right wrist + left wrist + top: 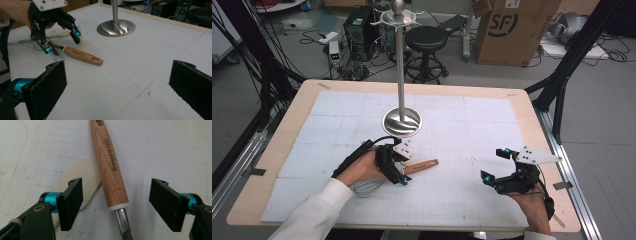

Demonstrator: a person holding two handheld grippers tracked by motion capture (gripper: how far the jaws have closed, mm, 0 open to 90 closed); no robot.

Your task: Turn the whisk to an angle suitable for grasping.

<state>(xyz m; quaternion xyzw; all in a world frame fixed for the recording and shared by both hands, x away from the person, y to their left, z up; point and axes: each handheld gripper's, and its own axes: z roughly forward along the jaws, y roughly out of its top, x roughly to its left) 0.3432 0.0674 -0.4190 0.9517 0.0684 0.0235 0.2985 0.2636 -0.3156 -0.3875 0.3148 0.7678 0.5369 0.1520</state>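
Wooden-handled whisk (110,165) flat on table (472,120), between spread left claw (116,205) pads (untouched); right claw (117,87) spread, idle.

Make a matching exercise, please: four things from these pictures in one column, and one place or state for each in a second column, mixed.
1. whisk handle
2. steel stand
3. right claw
4. cream spatula

a. open, holding nothing
b. lies between the open jaws of the left claw
c. upright at the table's middle
d. flat beside the wooden handle

Pairs: 1-b, 2-c, 3-a, 4-d
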